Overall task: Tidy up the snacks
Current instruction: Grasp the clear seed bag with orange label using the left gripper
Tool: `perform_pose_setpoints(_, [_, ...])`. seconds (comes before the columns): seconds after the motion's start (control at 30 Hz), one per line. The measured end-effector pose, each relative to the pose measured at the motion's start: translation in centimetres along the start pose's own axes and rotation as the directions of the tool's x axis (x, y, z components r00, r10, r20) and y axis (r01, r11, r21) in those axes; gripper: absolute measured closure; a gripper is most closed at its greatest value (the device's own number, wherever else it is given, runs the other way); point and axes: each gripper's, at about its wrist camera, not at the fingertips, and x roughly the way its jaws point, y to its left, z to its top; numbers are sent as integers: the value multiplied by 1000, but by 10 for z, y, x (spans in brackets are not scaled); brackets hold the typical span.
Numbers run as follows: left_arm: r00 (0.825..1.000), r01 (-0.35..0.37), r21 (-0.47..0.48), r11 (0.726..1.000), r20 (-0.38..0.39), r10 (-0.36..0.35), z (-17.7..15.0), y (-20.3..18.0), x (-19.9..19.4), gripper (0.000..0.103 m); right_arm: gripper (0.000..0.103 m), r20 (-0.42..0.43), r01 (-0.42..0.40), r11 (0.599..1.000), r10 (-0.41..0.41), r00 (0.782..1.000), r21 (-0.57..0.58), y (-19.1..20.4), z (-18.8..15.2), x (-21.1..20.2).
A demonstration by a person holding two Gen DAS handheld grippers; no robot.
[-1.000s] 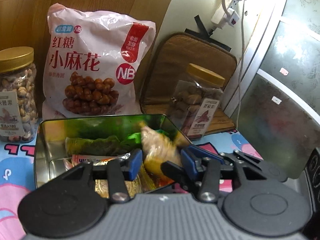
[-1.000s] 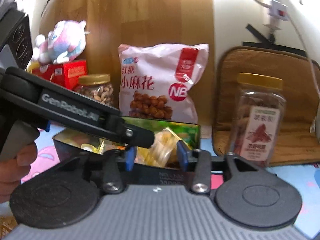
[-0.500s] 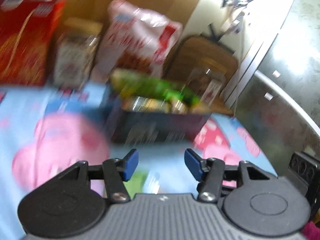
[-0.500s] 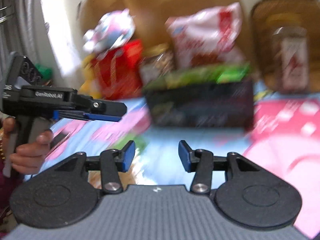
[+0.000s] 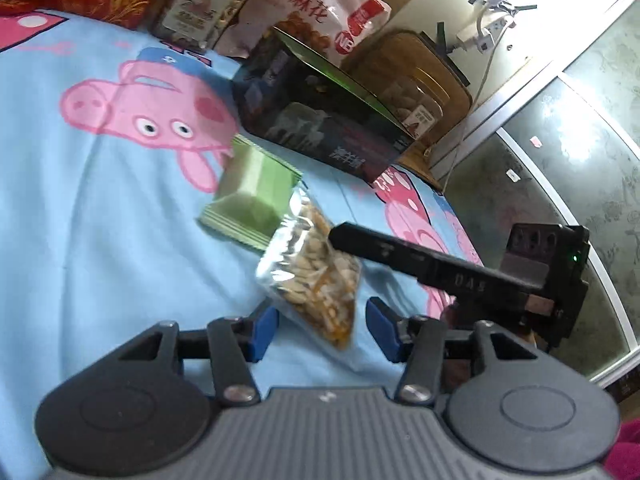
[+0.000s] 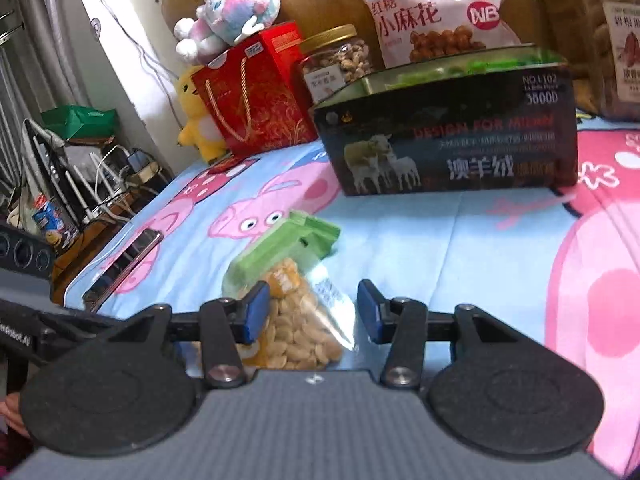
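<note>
Between your right tool's (image 6: 310, 312) wide-open fingers lies the peanut packet (image 6: 298, 330), long axis pointing ahead; left tool (image 5: 322, 326) equally wide, equally near.

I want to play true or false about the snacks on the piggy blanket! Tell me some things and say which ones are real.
1. Both grippers, left and right, are open. True.
2. The green packet sits inside the dark tin. False: it lies on the blanket, in front of the tin.
3. The clear peanut packet lies next to the green packet. True.
4. The nut jar with the gold lid is lying on its side. False: it stands upright.
5. A plush toy sits on the red gift box. True.
</note>
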Motion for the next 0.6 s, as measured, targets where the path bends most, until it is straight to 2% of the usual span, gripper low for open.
perform_pose_setpoints(0.13, [999, -32, -30, 999, 9, 32, 10, 3, 10, 72, 56, -14, -39, 998, 40, 999, 48, -5, -6, -13])
perform_pose_setpoints(0.27, [999, -45, -32, 998, 17, 46, 17, 4, 16, 73, 56, -12, -146, 982, 149, 989, 123, -15, -19, -32])
perform_pose_setpoints(0.37, [999, -31, -38, 999, 18, 32, 18, 5, 18, 71, 57, -24, -150, 982, 154, 988, 119, -12, -26, -38])
perform_pose_setpoints(0.43, [1000, -17, -35, 999, 14, 17, 16, 3, 20, 71, 73, -39, -133, 986, 137, 990, 98, -5, -30, -34])
perform_pose_setpoints(0.6, [1000, -19, -16, 1000, 16, 19, 11, -2, 18, 71, 85, -32, -144, 987, 147, 989, 73, 3, -26, -33])
